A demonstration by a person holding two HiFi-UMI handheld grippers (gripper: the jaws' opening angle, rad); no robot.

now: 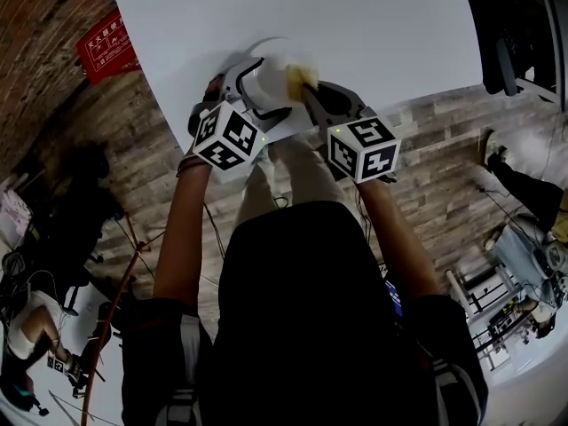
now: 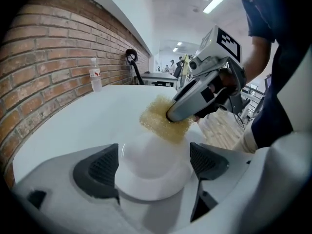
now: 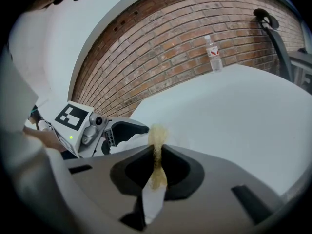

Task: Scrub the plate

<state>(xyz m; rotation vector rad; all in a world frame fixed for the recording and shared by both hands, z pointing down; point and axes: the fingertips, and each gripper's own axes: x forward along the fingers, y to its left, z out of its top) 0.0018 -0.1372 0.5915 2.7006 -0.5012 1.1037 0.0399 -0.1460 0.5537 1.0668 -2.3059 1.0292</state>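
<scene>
A small white plate [image 2: 151, 174] lies on the white table [image 1: 355, 25] between the wide-apart jaws of my left gripper [image 2: 153, 161]; the dark pads [image 2: 97, 167] stand just off its rim on either side. My right gripper [image 3: 157, 152] is shut on a yellow sponge [image 3: 157, 133], squeezed thin between its jaws. In the left gripper view the sponge [image 2: 158, 121] touches the plate's far edge under the right gripper [image 2: 178, 113]. From the head view both grippers meet at the plate [image 1: 266, 76] near the table's front edge, sponge [image 1: 300, 78] at its right side.
A brick wall [image 2: 44, 57] runs along the table's left side, with a clear water bottle [image 2: 95, 74] standing against it. A red sign [image 1: 106, 44] hangs on the wall. The table's front edge lies just behind the grippers, wooden floor below.
</scene>
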